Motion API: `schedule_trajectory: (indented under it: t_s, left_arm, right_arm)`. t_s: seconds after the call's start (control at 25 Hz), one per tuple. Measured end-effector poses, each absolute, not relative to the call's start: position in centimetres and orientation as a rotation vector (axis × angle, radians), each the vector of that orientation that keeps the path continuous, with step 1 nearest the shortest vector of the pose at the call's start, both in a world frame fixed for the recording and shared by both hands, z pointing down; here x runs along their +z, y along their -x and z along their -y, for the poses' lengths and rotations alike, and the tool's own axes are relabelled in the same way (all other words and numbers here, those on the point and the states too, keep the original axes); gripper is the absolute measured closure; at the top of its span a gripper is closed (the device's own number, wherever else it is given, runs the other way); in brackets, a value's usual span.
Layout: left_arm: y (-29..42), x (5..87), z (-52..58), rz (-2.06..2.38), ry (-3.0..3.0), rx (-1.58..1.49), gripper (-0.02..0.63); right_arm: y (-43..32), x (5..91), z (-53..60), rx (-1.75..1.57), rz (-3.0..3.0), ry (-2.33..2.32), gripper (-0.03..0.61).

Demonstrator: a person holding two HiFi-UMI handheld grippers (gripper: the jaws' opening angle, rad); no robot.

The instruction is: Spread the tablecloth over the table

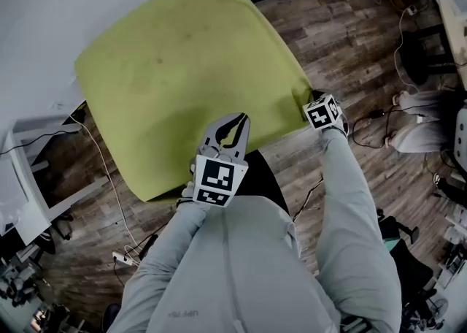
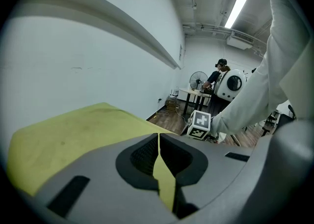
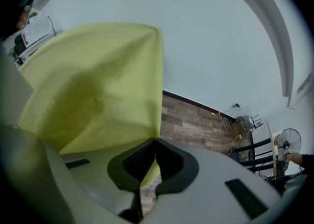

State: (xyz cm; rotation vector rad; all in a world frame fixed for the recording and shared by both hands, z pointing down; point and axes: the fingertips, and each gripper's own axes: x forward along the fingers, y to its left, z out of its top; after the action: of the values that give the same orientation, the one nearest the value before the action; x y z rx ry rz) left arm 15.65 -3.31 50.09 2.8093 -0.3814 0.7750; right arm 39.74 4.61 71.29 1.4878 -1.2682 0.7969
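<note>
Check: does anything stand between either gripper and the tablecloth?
Nothing visible does. The left gripper and the right gripper are each shut on the near edge of the tablecloth, with cloth pinched directly between the jaws.

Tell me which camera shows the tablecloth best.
The head view: nearly the whole cloth, seen from above. The left gripper view shows one flat stretch and the edge pinched in the left tongs; the right gripper view, a part in the right tongs.

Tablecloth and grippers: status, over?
Left gripper shut on yellow-green fabric tablecloth, near edge. Right gripper shut on its corner. Cloth spread wide, nothing lying on it.
</note>
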Motion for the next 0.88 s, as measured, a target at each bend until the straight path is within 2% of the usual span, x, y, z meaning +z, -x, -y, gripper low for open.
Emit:
schedule_trajectory:
  t_s: [0.48, 0.88]
  left_arm:
    - [-14.8, 49.4, 4.2, 0.431, -2.813, 0.756, 0.58]
    - [-13.2, 46.6, 3.6, 0.505, -2.834, 0.67, 0.58]
  right_arm:
    - [-39.9, 69.6, -5.6, 0.881, 1.244, -1.629, 0.554]
    - [-35.1, 64.6, -7.0, 0.788, 1.422, -1.64, 0.548]
